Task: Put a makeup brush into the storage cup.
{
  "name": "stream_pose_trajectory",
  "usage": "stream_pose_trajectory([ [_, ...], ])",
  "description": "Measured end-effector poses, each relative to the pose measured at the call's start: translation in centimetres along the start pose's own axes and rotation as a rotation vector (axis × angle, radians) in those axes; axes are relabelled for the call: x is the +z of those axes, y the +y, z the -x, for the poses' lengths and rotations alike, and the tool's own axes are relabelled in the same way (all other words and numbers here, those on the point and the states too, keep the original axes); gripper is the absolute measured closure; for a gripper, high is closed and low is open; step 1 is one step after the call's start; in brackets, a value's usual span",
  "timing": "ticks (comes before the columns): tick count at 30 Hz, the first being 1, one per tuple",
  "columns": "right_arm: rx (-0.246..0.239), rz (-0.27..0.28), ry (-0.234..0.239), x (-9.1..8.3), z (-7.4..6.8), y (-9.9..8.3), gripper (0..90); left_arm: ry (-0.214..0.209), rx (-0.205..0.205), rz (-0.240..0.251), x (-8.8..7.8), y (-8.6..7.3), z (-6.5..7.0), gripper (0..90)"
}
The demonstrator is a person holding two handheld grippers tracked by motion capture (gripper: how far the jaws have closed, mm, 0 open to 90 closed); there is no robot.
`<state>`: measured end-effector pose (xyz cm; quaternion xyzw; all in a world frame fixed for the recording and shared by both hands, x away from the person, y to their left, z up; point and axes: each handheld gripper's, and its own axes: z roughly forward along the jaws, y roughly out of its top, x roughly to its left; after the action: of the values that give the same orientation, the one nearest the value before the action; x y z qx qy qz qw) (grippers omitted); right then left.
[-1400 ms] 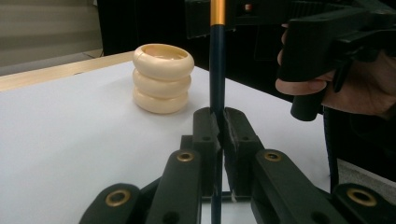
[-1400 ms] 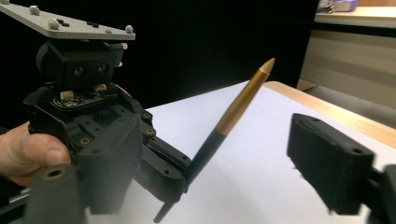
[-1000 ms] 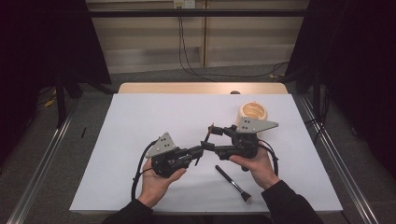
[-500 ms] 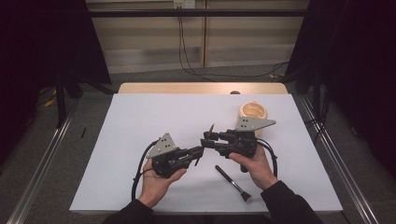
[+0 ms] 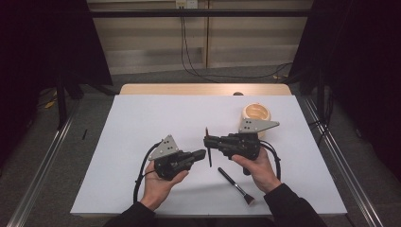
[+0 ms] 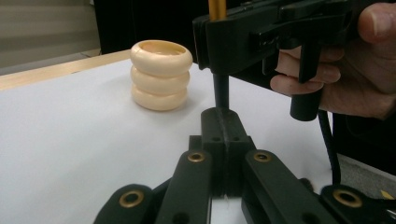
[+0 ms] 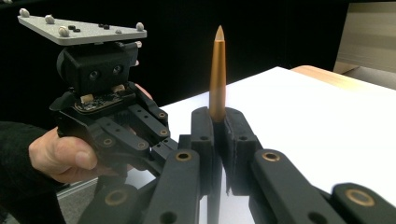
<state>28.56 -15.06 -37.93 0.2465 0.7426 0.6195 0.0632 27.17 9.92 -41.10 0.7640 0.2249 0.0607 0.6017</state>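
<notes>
Right gripper (image 5: 209, 142) has just been closing and now clamps the gold-tipped brush (image 7: 217, 70) upright; left gripper (image 5: 204, 152) sits fully closed, empty, mid-table (image 5: 142, 118). No readable writing.

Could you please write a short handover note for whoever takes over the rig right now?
Right gripper: jaws have just been closing, now shut on a slim brush, held upright, pointed end up.
Left gripper: shut, holding nothing, close beside the brush.
Second brush lies on the white table near the right hand.
Cream ringed holder stands at the far right, apart.
Done: one brush picked up. Left, probably: both brushes into the holder.
</notes>
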Motion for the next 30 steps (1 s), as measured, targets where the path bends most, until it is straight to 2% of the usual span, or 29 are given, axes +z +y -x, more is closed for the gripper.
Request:
stream_pose_trajectory([
  [4, -0.008, 0.003, -0.005, -0.1, 0.0, 0.0, 83.5, 0.005, 0.004, -0.005, 0.0, 0.0, -0.1, 90.0],
  [5, -0.008, 0.005, -0.001, -0.1, 0.0, 0.0, 83.5, 0.009, -0.009, 0.000, 0.0, -0.1, 0.0, 90.0],
  [8, -0.014, 0.004, -0.005, -0.1, -0.1, 0.0, 83.5, 0.005, -0.020, 0.007, 0.1, -0.1, -0.1, 84.6],
  [9, -0.018, 0.006, -0.008, -0.1, -0.1, 0.1, 83.5, 0.003, -0.008, -0.004, 0.0, -0.1, -0.3, 81.4],
  [11, -0.020, 0.006, -0.006, -0.2, -0.1, 0.1, 83.5, 0.018, -0.023, -0.001, 0.0, -0.1, -0.2, 74.0],
  [12, -0.022, 0.008, -0.009, -0.2, -0.1, 0.1, 83.5, 0.010, -0.028, -0.001, 0.0, -0.1, -0.2, 71.0],
  [16, -0.027, 0.013, -0.012, -0.4, -0.1, 0.1, 83.5, 0.050, -0.033, 0.007, -0.2, 0.0, -0.1, 59.8],
  [17, -0.031, 0.014, -0.011, -0.4, -0.1, 0.1, 83.5, 0.045, -0.034, 0.000, -0.3, 0.0, -0.2, 52.5],
  [20, -0.032, 0.016, -0.008, -0.4, -0.1, 0.1, 83.4, 0.063, -0.036, -0.001, -0.4, 0.1, -0.4, 41.7],
  [22, -0.032, 0.017, -0.007, -0.4, -0.2, 0.1, 83.5, 0.072, -0.032, 0.006, -0.5, 0.1, -0.6, 30.8],
  [24, -0.035, 0.018, -0.008, -0.4, -0.2, 0.1, 83.5, 0.073, -0.030, 0.016, -0.6, 0.2, -0.7, 25.1],
  [26, -0.037, 0.019, -0.008, -0.4, -0.2, 0.1, 83.5, 0.093, -0.028, 0.023, -0.7, 0.2, -0.8, 16.0],
  [27, -0.036, 0.018, -0.010, -0.4, -0.1, 0.1, 83.4, 0.085, -0.026, 0.021, -0.8, 0.2, -0.9, 11.9],
  [29, -0.038, 0.016, -0.012, -0.4, -0.1, 0.1, 83.4, 0.094, -0.022, 0.029, -0.9, 0.2, -0.9, 8.4],
  [30, -0.038, 0.016, -0.014, -0.4, -0.1, 0.1, 83.5, 0.105, -0.017, 0.017, -1.0, 0.2, -0.9, 6.2],
])
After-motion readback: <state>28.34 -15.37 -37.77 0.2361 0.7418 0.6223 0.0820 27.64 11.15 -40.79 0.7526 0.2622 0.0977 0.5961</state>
